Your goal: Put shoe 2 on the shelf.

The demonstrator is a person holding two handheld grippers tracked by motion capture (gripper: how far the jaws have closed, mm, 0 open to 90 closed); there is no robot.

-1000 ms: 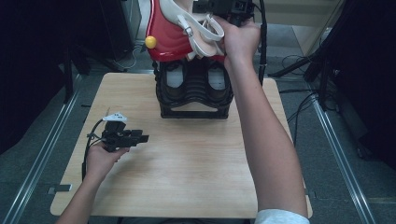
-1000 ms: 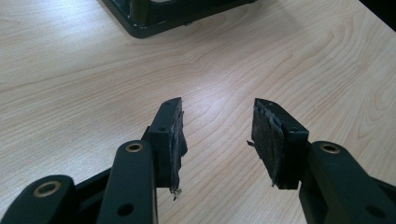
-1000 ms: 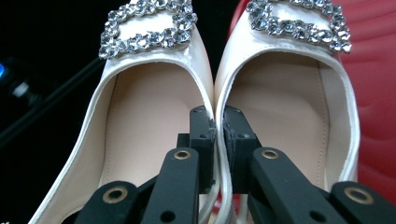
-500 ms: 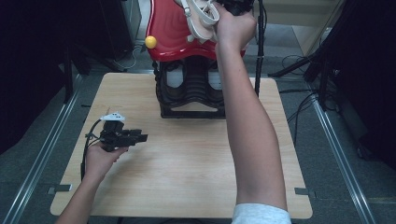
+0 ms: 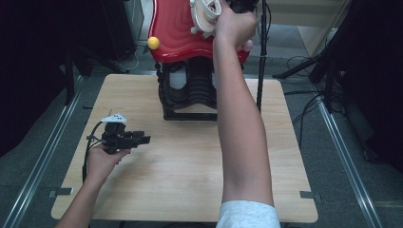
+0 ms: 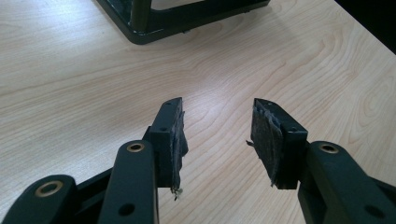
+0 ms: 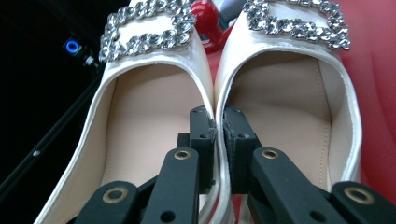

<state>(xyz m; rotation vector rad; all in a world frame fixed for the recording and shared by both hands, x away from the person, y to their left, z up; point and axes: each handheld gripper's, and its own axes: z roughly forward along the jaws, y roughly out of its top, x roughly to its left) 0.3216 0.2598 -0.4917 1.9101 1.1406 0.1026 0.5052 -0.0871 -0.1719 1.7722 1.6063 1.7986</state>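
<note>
A pair of white flat shoes (image 7: 149,107) with rhinestone buckles (image 7: 144,32) hangs side by side from my right gripper (image 7: 218,116). It is shut on the two inner side walls, pinched together. In the high view the shoes (image 5: 204,14) are held high at the far end, over a red moulded object (image 5: 178,33) on top of a black rack (image 5: 187,90). The right hand covers most of that gripper there. My left gripper (image 5: 142,139) rests low over the left of the wooden table (image 5: 180,166). The left gripper (image 6: 217,126) stands open with bare wood between its pads.
A yellow knob (image 5: 153,42) sticks out of the red object's left edge. The rack's black base (image 6: 154,23) lies just ahead of the left gripper. A dark stand pole (image 5: 260,61) rises right of the rack. Cables trail on the floor at right.
The right hand has carried the shoes farther away, toward the top of the high view and over the red object. The left hand has not moved.
</note>
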